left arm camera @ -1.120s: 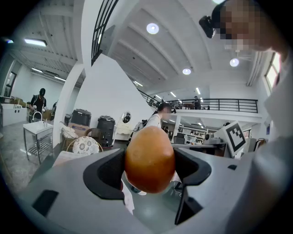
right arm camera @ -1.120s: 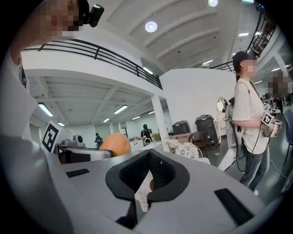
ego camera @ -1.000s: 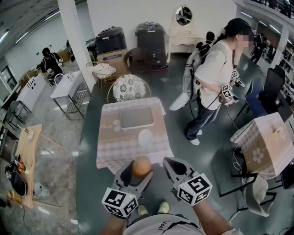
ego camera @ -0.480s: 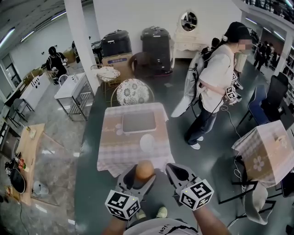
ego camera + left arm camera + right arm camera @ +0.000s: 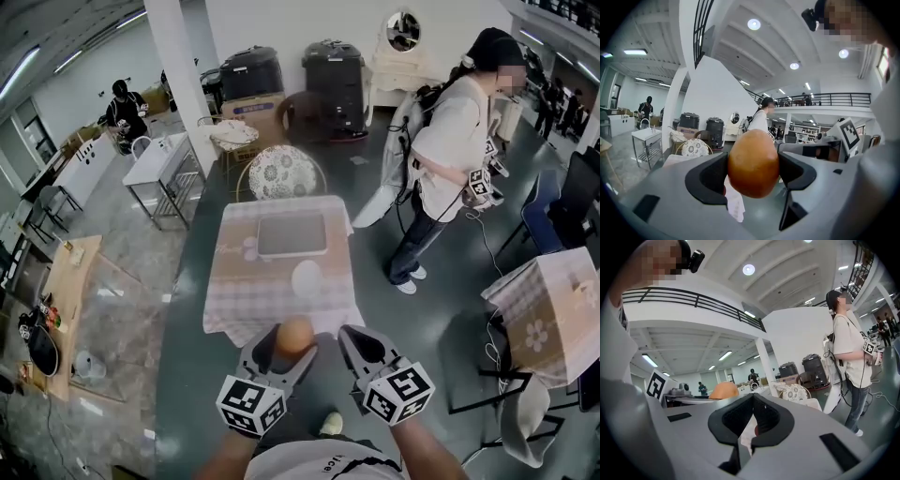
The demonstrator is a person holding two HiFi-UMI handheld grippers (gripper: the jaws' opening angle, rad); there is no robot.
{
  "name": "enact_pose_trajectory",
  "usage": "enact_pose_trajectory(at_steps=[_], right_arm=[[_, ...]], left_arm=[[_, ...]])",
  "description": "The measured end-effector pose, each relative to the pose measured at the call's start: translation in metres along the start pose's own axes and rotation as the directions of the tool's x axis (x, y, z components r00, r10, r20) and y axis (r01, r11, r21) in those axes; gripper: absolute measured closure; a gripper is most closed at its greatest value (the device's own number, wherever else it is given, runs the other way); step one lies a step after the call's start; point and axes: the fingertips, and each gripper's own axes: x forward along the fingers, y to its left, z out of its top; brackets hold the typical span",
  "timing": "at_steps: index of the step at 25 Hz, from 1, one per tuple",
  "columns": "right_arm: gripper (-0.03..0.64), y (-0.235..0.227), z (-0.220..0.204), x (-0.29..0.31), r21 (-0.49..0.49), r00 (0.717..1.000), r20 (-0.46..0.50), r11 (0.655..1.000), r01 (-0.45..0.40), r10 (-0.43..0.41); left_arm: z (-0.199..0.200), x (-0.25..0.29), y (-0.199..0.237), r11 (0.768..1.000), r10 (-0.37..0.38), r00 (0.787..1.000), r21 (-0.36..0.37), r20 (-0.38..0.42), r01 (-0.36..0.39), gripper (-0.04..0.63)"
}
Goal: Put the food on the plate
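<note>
Left gripper view: smooth, egg-shaped orange-brown food piece (image 5: 753,159) clamped between left gripper (image 5: 753,174) jaws, held just off table's (image 5: 234,291) near edge; white plate (image 5: 307,278) by that edge; right gripper (image 5: 751,416) closed, empty.

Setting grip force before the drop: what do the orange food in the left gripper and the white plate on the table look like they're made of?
Orange food: smooth, matte, egg-shaped and evenly coloured. It looks like moulded plastic or a bread roll, but the pictures don't show which. Plate: plain white and small in the head view, so it could be ceramic or plastic.
</note>
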Motion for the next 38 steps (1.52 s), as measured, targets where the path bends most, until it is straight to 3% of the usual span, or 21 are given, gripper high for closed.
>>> enact_pose_trajectory(at_steps=[11, 17, 24, 32, 38], right_arm=[[0.601, -0.026, -0.007, 0.022, 0.033, 1.000, -0.013, 0.999, 0.014, -0.013], [0.601, -0.048, -0.004, 0.056, 0.019, 0.999, -0.031, 0.999, 0.035, -0.035], [0.601, -0.078, -0.004, 0.121, 0.013, 0.995, -0.071, 0.997, 0.072, -0.071], [0.601, -0.108, -0.018, 0.183, 0.037, 0.985, -0.105, 0.989, 0.142, -0.137], [0.601, -0.133, -0.050, 0.207, 0.069, 0.976, -0.137, 0.981, 0.179, -0.169]], left_arm=[[-0.012, 0.033, 0.019, 1.000, 0.014, 0.999, 0.015, -0.038, -0.013, 0.259], [-0.016, 0.071, 0.051, 1.000, 0.005, 0.999, 0.026, -0.054, -0.004, 0.259], [-0.029, 0.124, 0.110, 0.996, -0.006, 0.993, 0.087, -0.117, 0.016, 0.259], [-0.057, 0.182, 0.163, 0.980, -0.066, 0.973, 0.171, -0.222, 0.105, 0.259], [-0.100, 0.220, 0.188, 0.977, -0.104, 0.950, 0.149, -0.296, 0.153, 0.259]])
